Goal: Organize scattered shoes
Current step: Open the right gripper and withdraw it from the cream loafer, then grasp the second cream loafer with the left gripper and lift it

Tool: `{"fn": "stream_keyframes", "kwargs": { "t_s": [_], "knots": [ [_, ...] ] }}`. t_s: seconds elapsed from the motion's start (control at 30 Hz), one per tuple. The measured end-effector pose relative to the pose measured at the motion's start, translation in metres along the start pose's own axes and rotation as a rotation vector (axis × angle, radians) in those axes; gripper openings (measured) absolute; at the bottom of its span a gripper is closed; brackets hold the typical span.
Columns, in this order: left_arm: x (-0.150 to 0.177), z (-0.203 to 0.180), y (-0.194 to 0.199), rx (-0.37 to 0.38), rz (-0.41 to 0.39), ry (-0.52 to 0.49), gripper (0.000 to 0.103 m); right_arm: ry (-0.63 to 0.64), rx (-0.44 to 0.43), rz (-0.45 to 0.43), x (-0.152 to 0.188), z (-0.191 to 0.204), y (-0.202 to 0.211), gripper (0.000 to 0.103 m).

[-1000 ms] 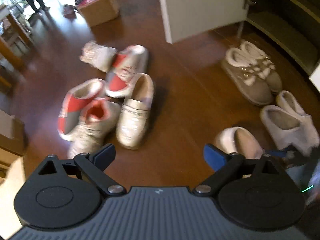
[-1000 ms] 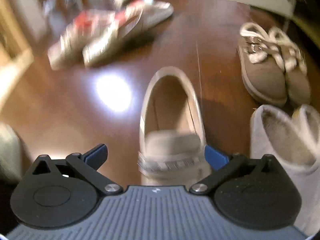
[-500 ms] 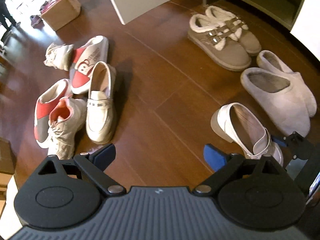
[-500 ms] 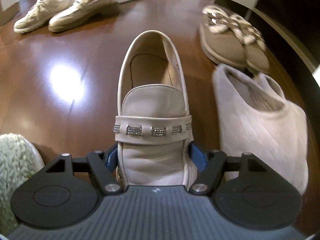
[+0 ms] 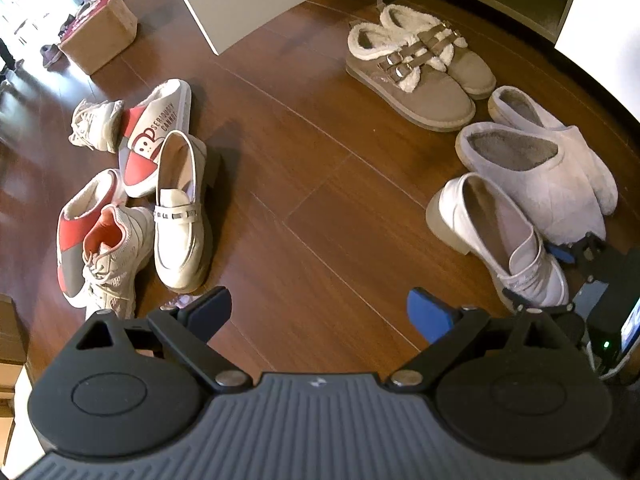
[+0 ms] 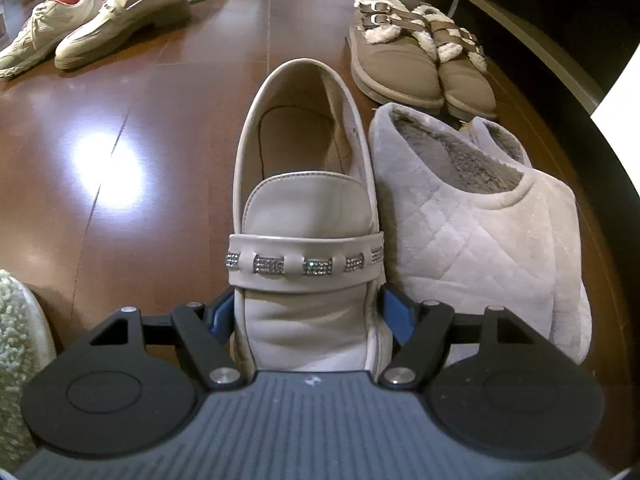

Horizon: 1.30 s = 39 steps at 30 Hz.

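R gripper [image 6: 306, 316] clamps cream loafer [image 6: 306, 184], slipper [image 5: 154, 140] print – "SERIOUSLY"

Cream loafer [image 6: 308, 208] with rhinestone strap, upright on wood floor, touching quilted grey slipper pair [image 6: 480, 232]; tan fleece-lined buckle pair [image 6: 416, 56] beyond. Its mate [image 5: 182, 216] lies well apart in a loose heap with two red-and-white slippers [image 5: 154, 136] and cream sneakers [image 5: 114, 256]

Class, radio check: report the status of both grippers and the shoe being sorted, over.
Right gripper shut on cream loafer at its toe. Left gripper open, empty, over bare floor. Loafer sits tight against grey quilted slipper; its mate lies in the scattered pile.
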<state>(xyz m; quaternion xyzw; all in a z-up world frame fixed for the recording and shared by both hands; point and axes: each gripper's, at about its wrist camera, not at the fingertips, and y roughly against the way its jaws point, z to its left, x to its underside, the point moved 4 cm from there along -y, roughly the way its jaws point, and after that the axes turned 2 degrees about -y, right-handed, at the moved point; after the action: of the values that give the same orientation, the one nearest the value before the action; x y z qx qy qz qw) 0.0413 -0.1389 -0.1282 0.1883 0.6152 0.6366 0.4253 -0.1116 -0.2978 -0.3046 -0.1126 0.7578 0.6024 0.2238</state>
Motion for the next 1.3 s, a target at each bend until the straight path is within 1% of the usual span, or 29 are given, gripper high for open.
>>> {"fn": "stream_keyframes", "kwargs": {
  "t_s": [0.1, 0.2, 0.3, 0.33, 0.4, 0.43, 0.47, 0.53, 0.67, 0.77, 0.83, 0.9, 0.97, 1.07, 1.1, 1.13, 1.2, 1.23, 1.3],
  "knots": [
    [0.002, -0.001, -0.003, 0.003, 0.006, 0.0, 0.096, 0.009, -0.006, 0.003, 0.0, -0.001, 0.0, 0.073],
    [0.005, -0.001, -0.006, -0.002, 0.015, 0.0, 0.096, -0.007, -0.008, 0.027, 0.0, -0.002, -0.002, 0.082],
    [0.006, 0.0, -0.007, -0.014, 0.019, 0.003, 0.096, -0.04, -0.03, 0.053, -0.002, -0.006, 0.001, 0.082],
    [0.006, 0.001, -0.006, -0.016, 0.015, 0.003, 0.096, -0.07, -0.056, 0.044, -0.004, -0.011, 0.011, 0.083],
    [0.007, 0.004, -0.001, -0.021, 0.003, 0.0, 0.096, -0.145, -0.088, -0.004, -0.006, -0.022, 0.04, 0.092],
    [0.008, 0.005, 0.001, -0.025, -0.004, -0.003, 0.096, -0.18, -0.095, -0.009, -0.004, -0.028, 0.052, 0.097],
    [0.011, 0.009, 0.004, -0.032, -0.003, -0.003, 0.096, -0.217, -0.103, -0.007, -0.002, -0.034, 0.063, 0.097],
    [0.02, 0.02, 0.008, -0.05, 0.004, -0.001, 0.097, -0.284, -0.119, 0.036, 0.009, -0.046, 0.081, 0.097],
    [0.042, 0.045, 0.022, -0.099, 0.028, 0.02, 0.097, -0.372, -0.101, 0.139, 0.032, -0.061, 0.102, 0.097],
    [0.063, 0.076, 0.042, -0.149, 0.032, 0.061, 0.097, -0.435, -0.112, 0.175, 0.033, -0.061, 0.112, 0.097],
    [0.076, 0.098, 0.054, -0.18, 0.024, 0.108, 0.097, -0.456, -0.132, 0.165, 0.015, -0.054, 0.116, 0.097],
    [0.085, 0.119, 0.062, -0.195, 0.017, 0.176, 0.097, -0.472, -0.147, 0.111, -0.014, -0.047, 0.123, 0.098],
    [0.088, 0.137, 0.063, -0.187, 0.011, 0.245, 0.097, -0.497, -0.159, 0.06, -0.041, -0.043, 0.129, 0.101],
    [0.086, 0.158, 0.055, -0.156, 0.007, 0.325, 0.096, -0.584, -0.194, -0.036, -0.089, -0.041, 0.138, 0.102],
    [0.08, 0.168, 0.048, -0.142, 0.007, 0.339, 0.096, -0.611, -0.209, -0.057, -0.101, -0.041, 0.14, 0.102],
    [0.071, 0.176, 0.04, -0.138, -0.001, 0.333, 0.096, -0.648, -0.233, -0.088, -0.116, -0.043, 0.143, 0.102],
    [0.051, 0.19, 0.025, -0.145, -0.025, 0.307, 0.096, -0.692, -0.255, -0.136, -0.134, -0.05, 0.145, 0.102],
    [0.044, 0.194, 0.019, -0.149, -0.038, 0.298, 0.096, -0.71, -0.256, -0.161, -0.141, -0.056, 0.146, 0.102],
    [0.008, 0.209, -0.013, -0.151, -0.069, 0.266, 0.096, -0.738, -0.224, -0.209, -0.151, -0.072, 0.147, 0.102]
  ]
}}
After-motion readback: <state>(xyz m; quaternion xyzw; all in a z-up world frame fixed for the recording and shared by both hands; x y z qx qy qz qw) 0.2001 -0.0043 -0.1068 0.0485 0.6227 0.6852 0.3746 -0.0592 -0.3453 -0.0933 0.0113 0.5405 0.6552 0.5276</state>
